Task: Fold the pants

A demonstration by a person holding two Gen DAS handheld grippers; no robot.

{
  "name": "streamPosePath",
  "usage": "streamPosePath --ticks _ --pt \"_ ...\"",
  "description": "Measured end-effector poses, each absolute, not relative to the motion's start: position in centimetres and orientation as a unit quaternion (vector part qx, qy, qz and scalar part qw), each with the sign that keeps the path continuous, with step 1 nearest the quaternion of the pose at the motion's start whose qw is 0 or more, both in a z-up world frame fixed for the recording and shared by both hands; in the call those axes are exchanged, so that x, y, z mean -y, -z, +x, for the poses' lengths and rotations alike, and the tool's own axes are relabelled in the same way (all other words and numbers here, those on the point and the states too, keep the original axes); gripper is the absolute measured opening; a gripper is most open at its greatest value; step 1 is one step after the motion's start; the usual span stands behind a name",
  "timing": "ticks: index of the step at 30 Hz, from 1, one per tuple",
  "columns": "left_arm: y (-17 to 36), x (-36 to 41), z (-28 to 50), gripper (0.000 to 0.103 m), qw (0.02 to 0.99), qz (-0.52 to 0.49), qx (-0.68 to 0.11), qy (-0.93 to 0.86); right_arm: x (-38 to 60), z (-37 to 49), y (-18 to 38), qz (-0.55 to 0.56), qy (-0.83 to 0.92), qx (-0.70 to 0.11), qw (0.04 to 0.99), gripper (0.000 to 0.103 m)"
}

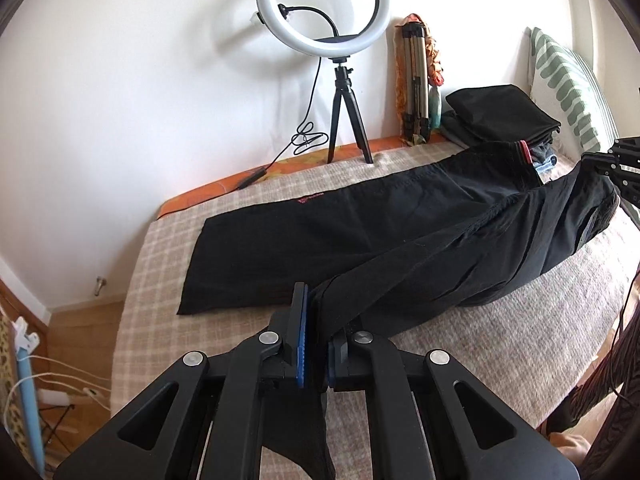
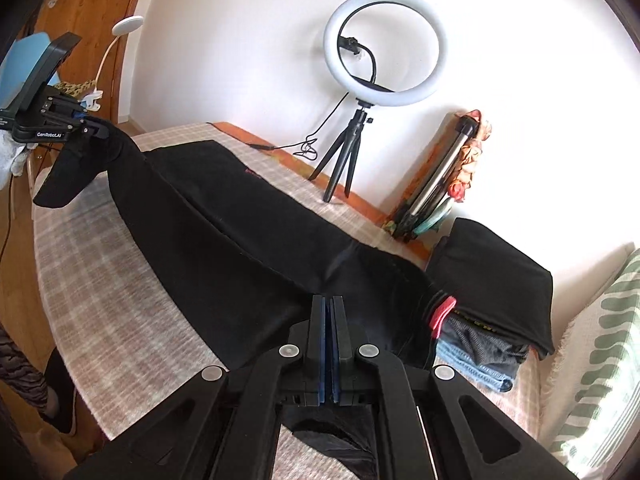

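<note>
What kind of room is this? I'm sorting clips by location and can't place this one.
Most likely a bedroom at home: black pants lie on a bed with a plaid cover, a striped pillow leans at the wall, and folded clothes are stacked beside it.

"GenRobot.AI" in white on the left tongs' point(image 2: 94, 130) black body.

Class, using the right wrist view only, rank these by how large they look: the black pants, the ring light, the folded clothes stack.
1. black pants
2. folded clothes stack
3. ring light

Stack and light look close; camera distance makes that unsure.
</note>
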State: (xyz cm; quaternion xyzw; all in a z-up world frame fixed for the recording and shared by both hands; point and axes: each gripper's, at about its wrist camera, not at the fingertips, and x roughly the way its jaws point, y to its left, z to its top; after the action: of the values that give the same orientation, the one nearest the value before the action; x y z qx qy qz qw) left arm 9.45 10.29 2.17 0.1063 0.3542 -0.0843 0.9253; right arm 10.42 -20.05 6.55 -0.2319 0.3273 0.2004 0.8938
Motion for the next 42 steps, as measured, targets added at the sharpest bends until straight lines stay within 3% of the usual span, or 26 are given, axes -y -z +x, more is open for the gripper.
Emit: streamPosePath --ticks 13,18,19,20,22,29,32,33,34,36,37,39,40,41,42 --pt "-0.6 -10.4 18.8 0.006 0.910 0.126 -0.386 0.082 19.5 22.5 -4.9 -0.262 -0.152 -0.316 0.899 0.000" --pt "1.5 -9.4 22.0 0.006 0.900 0.154 -0.400 0.081 19.7 26.4 -2.8 -0.212 -0.214 -0.363 0.882 0.000" --pt "1.9 -9.3 22.4 0.005 0.898 0.158 -0.403 0.081 19.7 26.7 -2.4 -0.203 -0.225 -0.369 0.879 0.006" --pt "2.3 -9.4 22.7 0.005 0.897 0.158 -0.405 0.083 19.9 27.2 -1.7 -0.187 -0.248 -0.383 0.870 0.029" --pt "2.9 -9.5 23.2 0.006 0.894 0.159 -0.410 0.082 20.0 28.0 -0.1 -0.153 -0.299 -0.422 0.842 0.049" --pt "4.2 -9.7 24.0 0.006 0.888 0.164 -0.423 0.080 19.0 29.3 6.4 -0.177 -0.375 -0.503 0.758 0.054" --pt "4.5 -9.7 24.3 0.006 0.885 0.166 -0.428 0.077 18.2 29.6 7.6 -0.179 -0.405 -0.511 0.736 0.071" --pt "4.7 -9.8 24.3 0.006 0.885 0.166 -0.429 0.076 17.7 29.5 7.9 -0.188 -0.415 -0.510 0.730 0.072" --pt "4.8 -9.9 24.3 0.006 0.884 0.166 -0.431 0.075 17.1 29.4 8.2 -0.200 -0.420 -0.509 0.724 0.071" --pt "4.9 -10.1 24.3 0.006 0.883 0.166 -0.433 0.073 16.1 29.4 9.0 -0.227 -0.420 -0.515 0.712 0.061" --pt "5.0 -10.1 24.2 0.006 0.883 0.166 -0.434 0.072 15.6 29.0 9.5 -0.235 -0.426 -0.521 0.702 0.051" --pt "4.9 -10.3 24.0 0.006 0.883 0.166 -0.433 0.071 15.2 28.1 9.3 -0.249 -0.425 -0.508 0.706 0.041" --pt "4.8 -10.4 23.8 0.006 0.883 0.167 -0.433 0.071 15.2 27.7 9.1 -0.249 -0.425 -0.507 0.707 0.025" --pt "4.8 -10.4 23.6 0.006 0.883 0.169 -0.432 0.071 15.2 27.4 8.9 -0.244 -0.423 -0.506 0.711 0.016" --pt "4.7 -10.5 23.4 0.006 0.883 0.171 -0.431 0.072 15.3 26.9 8.5 -0.244 -0.413 -0.500 0.721 0.013"
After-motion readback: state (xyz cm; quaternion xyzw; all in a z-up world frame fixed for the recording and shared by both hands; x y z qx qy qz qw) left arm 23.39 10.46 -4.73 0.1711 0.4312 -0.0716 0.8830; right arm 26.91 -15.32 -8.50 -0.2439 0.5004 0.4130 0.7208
